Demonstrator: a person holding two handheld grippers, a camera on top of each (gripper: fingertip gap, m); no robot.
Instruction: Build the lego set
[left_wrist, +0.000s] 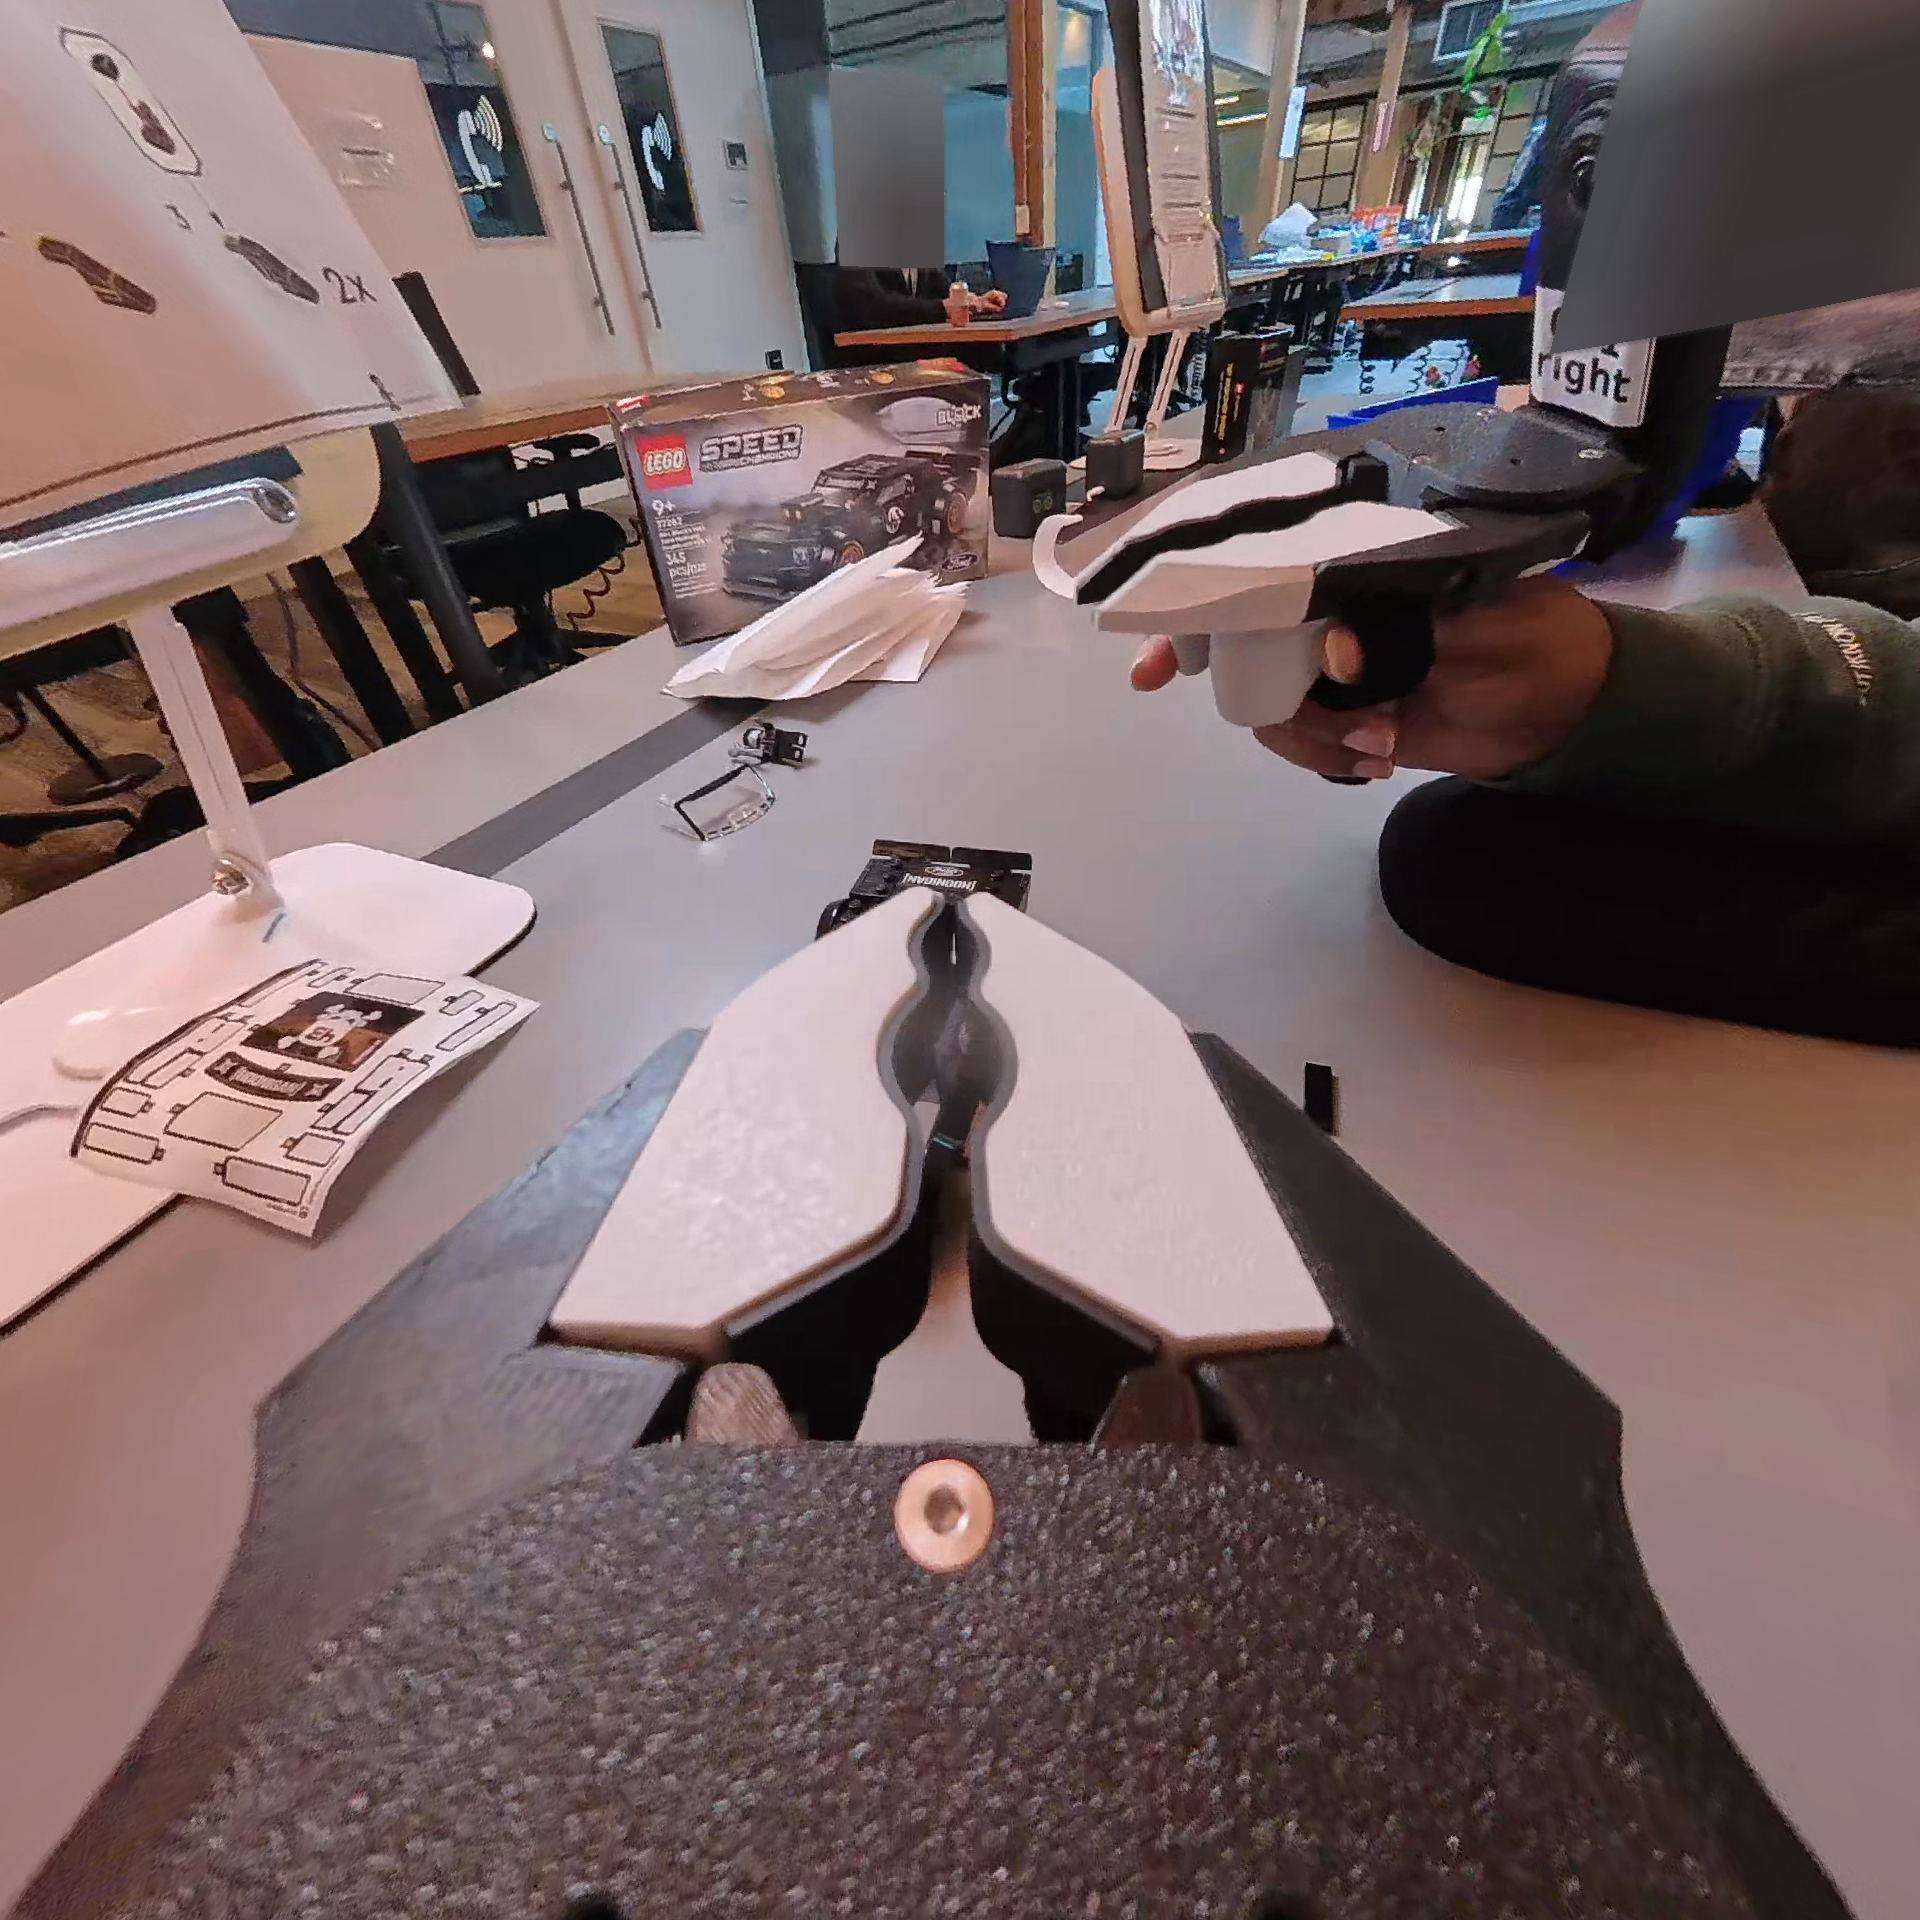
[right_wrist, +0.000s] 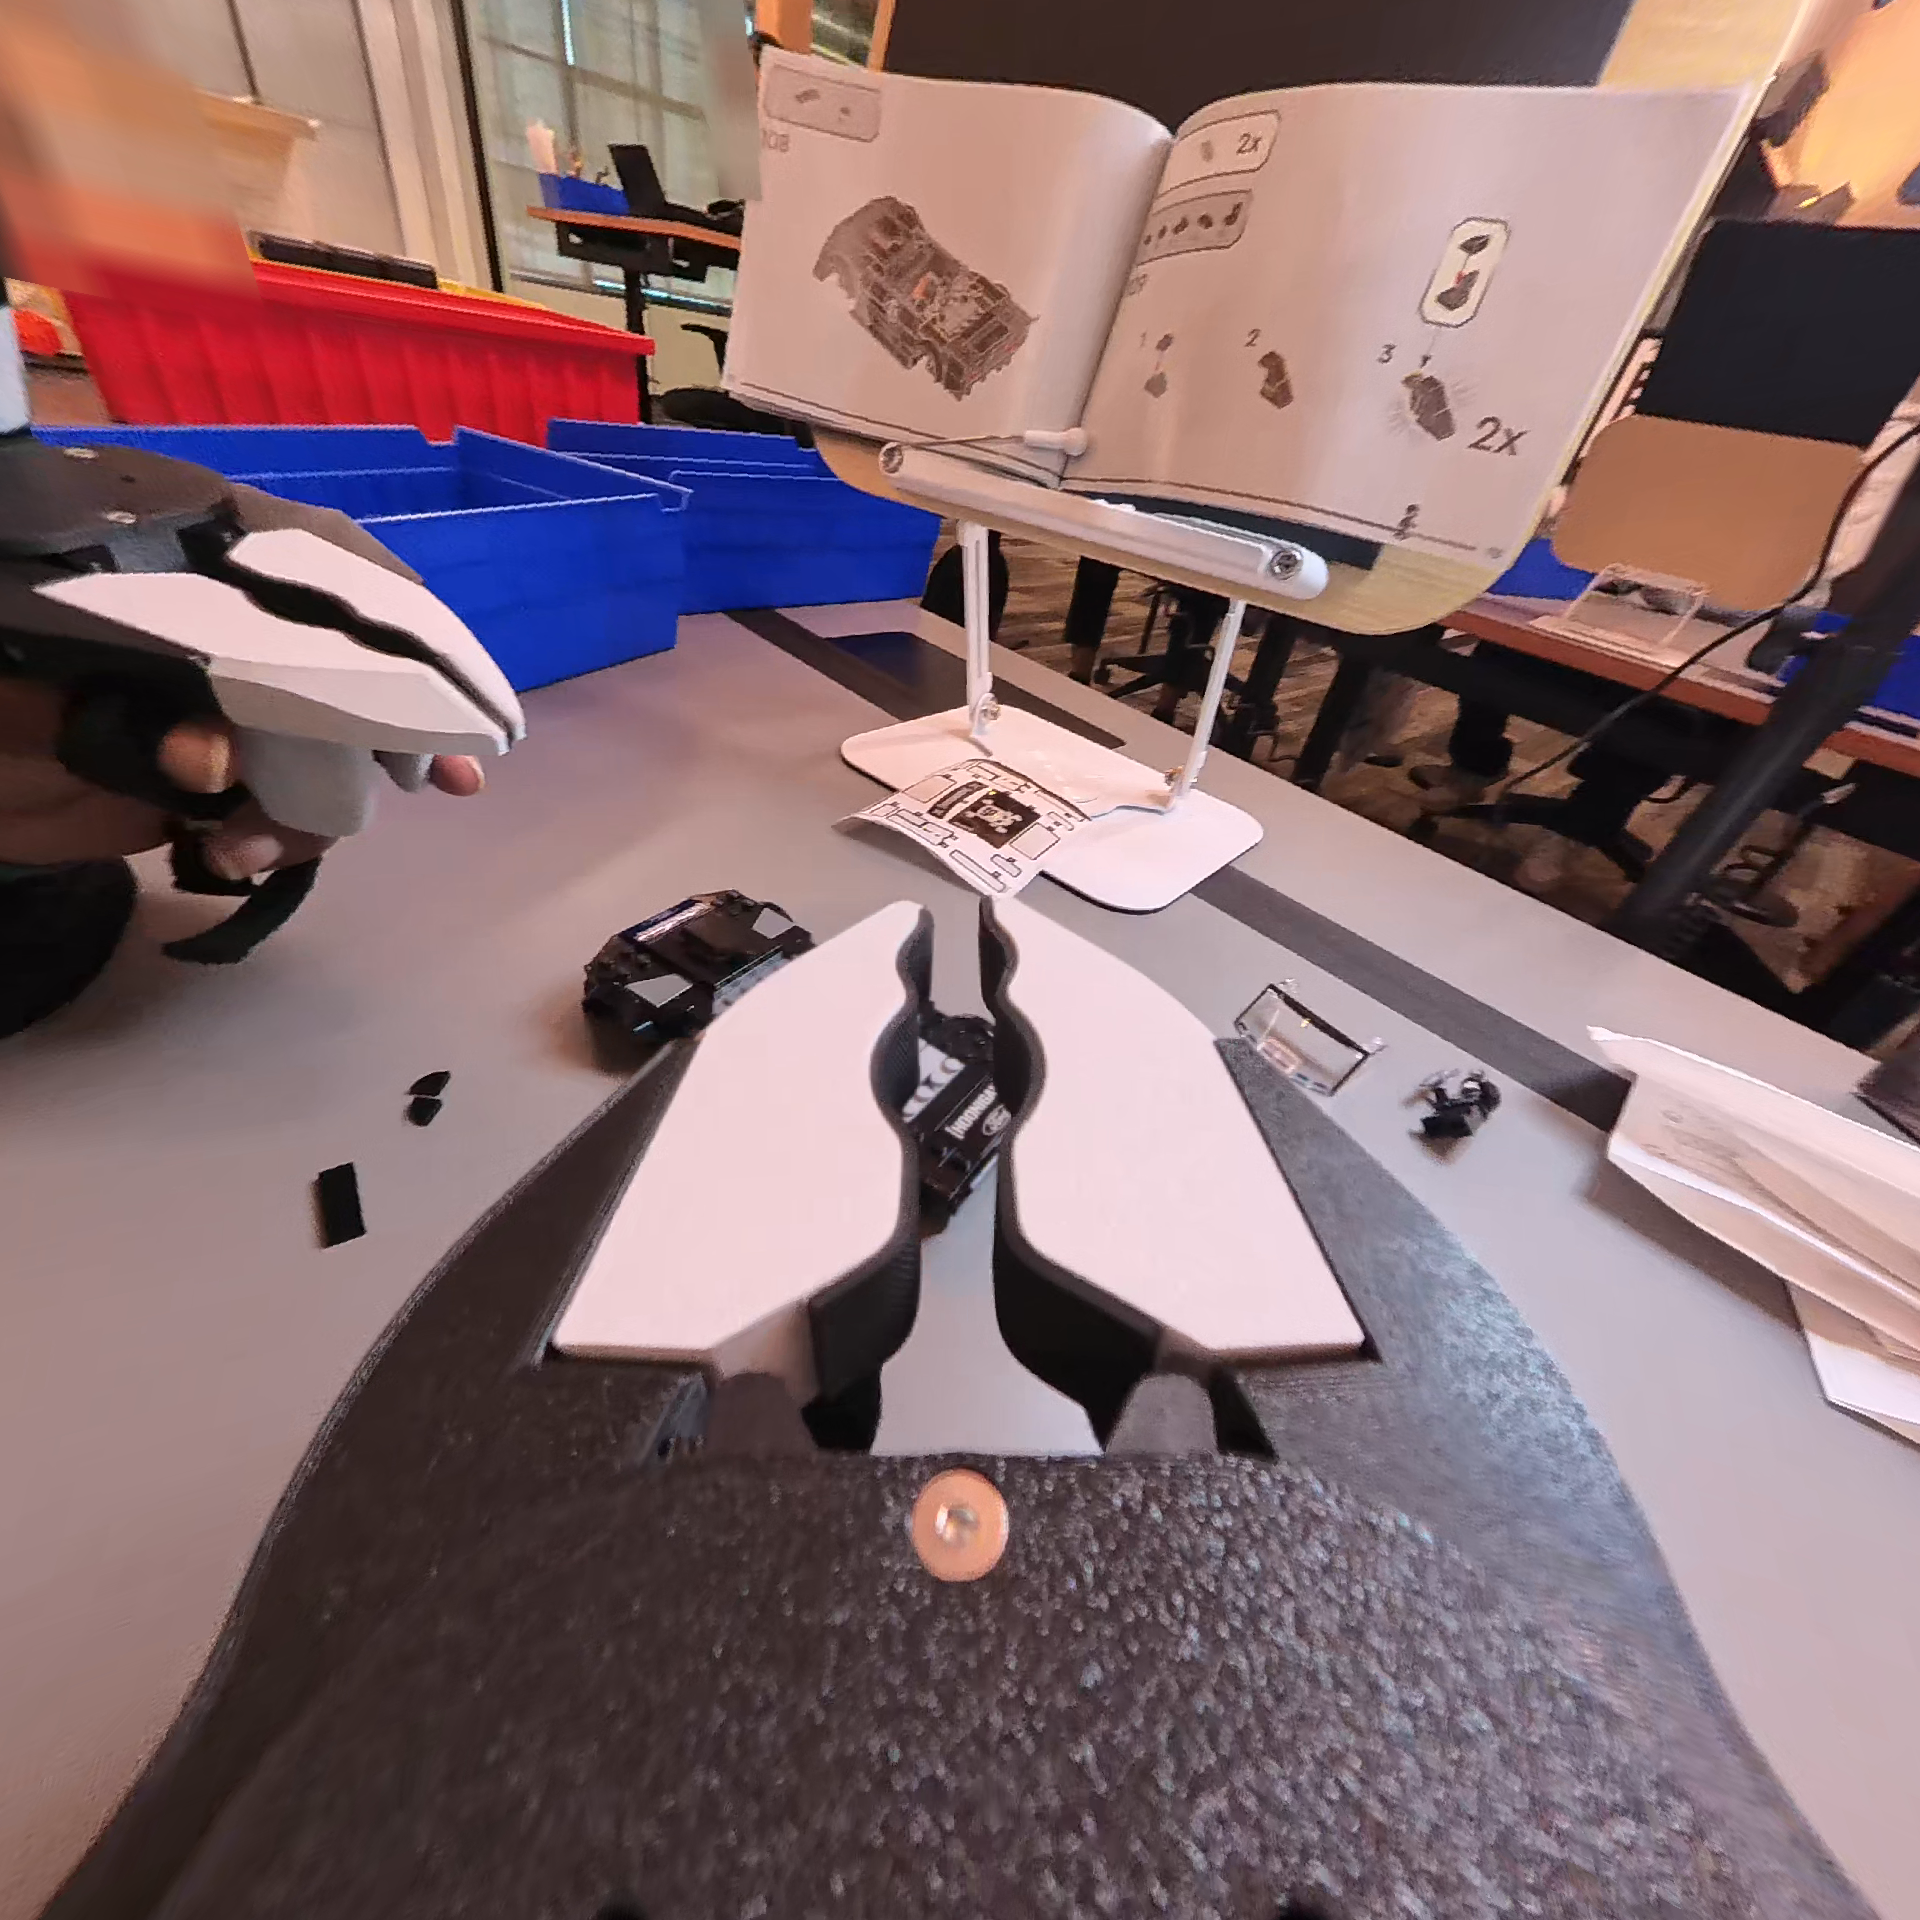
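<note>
Grey matte table (left_wrist: 1351, 1299) spreads wide and mostly bare on the near side of both views. A dark seam strip (left_wrist: 623, 769) crosses it further back, and its far edge drops off to chairs and floor beyond the white book stand (right_wrist: 1143, 842).

The left gripper (left_wrist: 951, 916) is clenched, its white tips touching. Nothing can be seen pinched at them, though the dark hollow further back between the fingers is hard to read. The black brick car body (left_wrist: 951, 878) lies on the table just past those tips, and the fingers hide most of it.

The right gripper (right_wrist: 954, 920) is slightly released, with a narrow gap at the tips and nothing in it. In the right wrist view the same car body shows partly through that gap and partly beside the left finger, with its middle covered. Seen from the left wrist view, this gripper hangs in the air well apart from the car.

Small black flat pieces (right_wrist: 338, 1190) lie loose to the left. A clear curved windscreen piece (right_wrist: 1304, 1039) and a tiny black cluster (right_wrist: 1455, 1101), too small to make out, sit to the right near white folded paper bags (right_wrist: 1766, 1174), which the frame cuts off. A curled sticker sheet (right_wrist: 987, 810) rests against the stand base, and the open instruction booklet (right_wrist: 1143, 312) sits above it. Blue plastic bins (right_wrist: 520, 540) line the table's far left edge
</note>
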